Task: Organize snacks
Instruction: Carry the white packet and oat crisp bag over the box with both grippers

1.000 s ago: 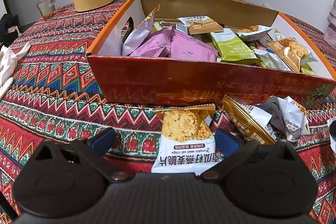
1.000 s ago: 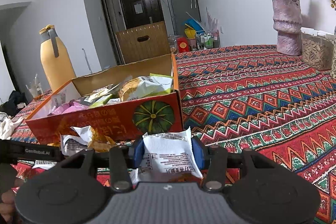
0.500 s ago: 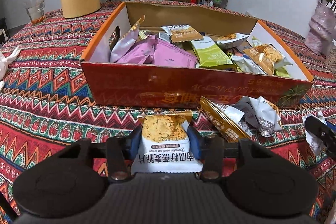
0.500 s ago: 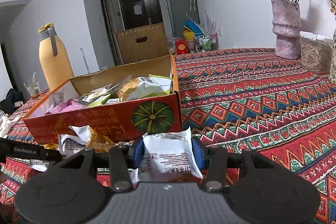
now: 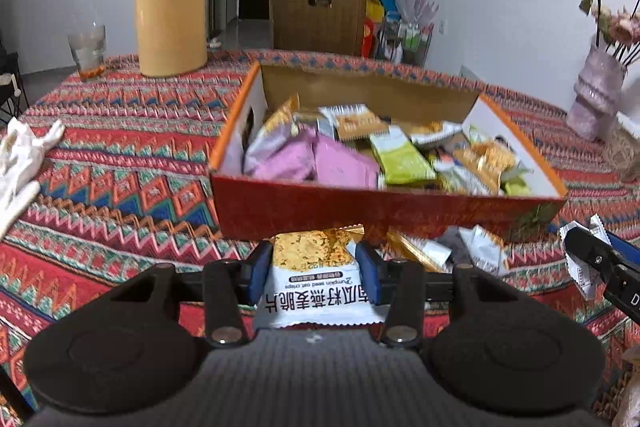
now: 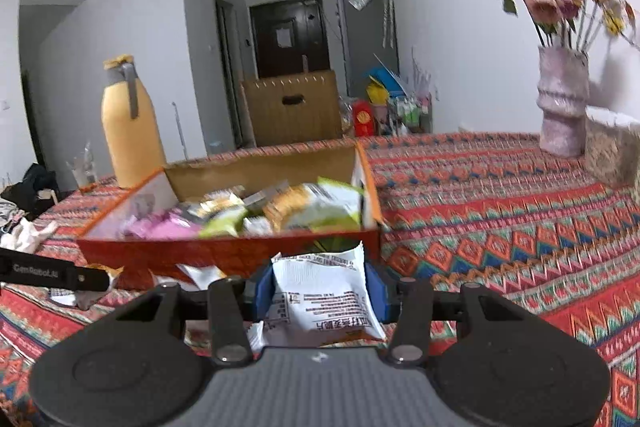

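Observation:
My left gripper is shut on a white oat-crisp packet and holds it above the cloth, just before the red snack box. Pink, green and yellow packets fill that box. In the right wrist view my right gripper is shut on a white snack packet, printed back side up, in front of the same red snack box. A few loose packets lie on the cloth against the box's front wall. The right gripper's finger shows at the left view's right edge.
A yellow flask and a glass stand at the back left of the patterned tablecloth. White gloves lie at the left edge. A pink vase with dried flowers and a clear container stand at the right.
My left gripper closed on the oat-crisp packet and lifted it off the cloth. Both grippers have risen, so the box's inside shows more. The right gripper kept its packet.

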Demonstrator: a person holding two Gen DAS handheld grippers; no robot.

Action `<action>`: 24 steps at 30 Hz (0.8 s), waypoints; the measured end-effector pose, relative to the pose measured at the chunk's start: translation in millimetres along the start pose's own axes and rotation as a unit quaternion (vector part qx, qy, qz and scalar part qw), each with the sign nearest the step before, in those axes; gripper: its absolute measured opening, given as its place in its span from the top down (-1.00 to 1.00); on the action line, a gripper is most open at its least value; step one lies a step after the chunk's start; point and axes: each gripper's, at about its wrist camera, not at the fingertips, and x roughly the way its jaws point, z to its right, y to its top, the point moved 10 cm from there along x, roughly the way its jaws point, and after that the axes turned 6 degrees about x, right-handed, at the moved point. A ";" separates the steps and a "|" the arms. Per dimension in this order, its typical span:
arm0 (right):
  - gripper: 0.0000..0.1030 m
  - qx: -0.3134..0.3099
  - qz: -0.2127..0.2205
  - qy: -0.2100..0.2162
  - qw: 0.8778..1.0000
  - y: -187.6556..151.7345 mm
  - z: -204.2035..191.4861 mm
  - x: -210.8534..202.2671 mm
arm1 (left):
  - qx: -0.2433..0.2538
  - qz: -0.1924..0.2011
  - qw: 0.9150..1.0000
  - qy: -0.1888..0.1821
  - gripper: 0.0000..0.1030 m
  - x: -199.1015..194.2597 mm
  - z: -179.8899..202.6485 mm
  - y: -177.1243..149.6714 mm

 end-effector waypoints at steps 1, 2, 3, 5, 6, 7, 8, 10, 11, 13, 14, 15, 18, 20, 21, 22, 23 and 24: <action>0.09 -0.003 0.006 0.004 1.000 4.3 -4.4 -2.0 | -0.001 0.005 1.000 0.001 0.10 -2.8 -1.6 3.6; 0.09 -0.007 0.012 0.008 1.000 9.7 -9.6 -3.9 | -0.002 0.010 1.000 0.001 0.10 -5.2 -2.6 6.4; 0.09 -0.010 0.017 0.010 1.000 13.4 -14.2 -5.3 | -0.003 0.015 1.000 0.001 0.10 -7.5 -3.9 10.1; 0.09 -0.017 0.027 0.016 0.999 22.2 -23.9 -7.1 | -0.003 0.026 1.000 0.003 0.10 -11.3 -5.8 17.2; 0.09 -0.019 0.031 0.019 0.999 26.3 -28.1 -7.6 | -0.003 0.030 1.000 0.003 0.10 -12.9 -6.5 20.7; 0.09 -0.022 0.035 0.021 0.999 30.2 -32.0 -7.1 | -0.003 0.034 0.999 0.003 0.10 -13.9 -7.1 24.5; 0.09 -0.025 0.037 0.023 0.999 34.4 -36.0 -6.7 | -0.003 0.038 0.999 0.004 0.10 -14.9 -7.6 29.0; 0.09 -0.031 0.041 0.026 0.998 41.2 -42.6 -4.0 | -0.003 0.045 0.999 0.006 0.10 -16.1 -8.2 37.7; 0.09 -0.033 0.043 0.027 0.998 43.6 -45.6 -3.1 | -0.004 0.049 0.999 0.006 0.10 -16.5 -8.8 42.3; 0.09 -0.037 0.048 0.029 0.998 50.4 -51.4 -0.4 | -0.004 0.056 0.998 0.004 0.10 -16.3 -9.1 52.0; 0.09 -0.038 0.050 0.029 0.998 53.6 -53.7 1.1 | -0.003 0.059 0.998 0.004 0.10 -15.8 -9.1 56.2; 0.09 -0.039 0.052 0.029 0.997 57.0 -55.1 3.0 | -0.003 0.063 0.998 0.004 0.10 -15.0 -8.6 61.0; 0.09 -0.040 0.058 0.029 0.997 67.4 -59.5 10.9 | -0.003 0.071 0.997 0.002 0.10 -11.0 -6.4 73.0; 0.09 -0.041 0.059 0.028 0.997 73.7 -62.2 18.3 | -0.003 0.075 0.997 -0.002 0.10 -7.2 -4.5 79.4; 0.09 -0.040 0.059 0.028 0.997 75.9 -63.7 23.1 | -0.003 0.076 0.997 -0.003 0.10 -5.0 -3.3 81.7; 0.09 -0.040 0.059 0.028 0.997 78.1 -64.3 27.2 | -0.002 0.078 0.997 -0.003 0.10 -2.1 -2.4 84.3; 0.09 -0.040 0.059 0.027 0.997 80.3 -64.5 32.1 | -0.002 0.078 0.997 -0.003 0.10 1.9 -1.6 86.3; 0.09 -0.039 0.059 0.027 0.997 82.1 -64.3 36.0 | -0.003 0.077 0.997 -0.003 0.10 5.3 -0.8 87.6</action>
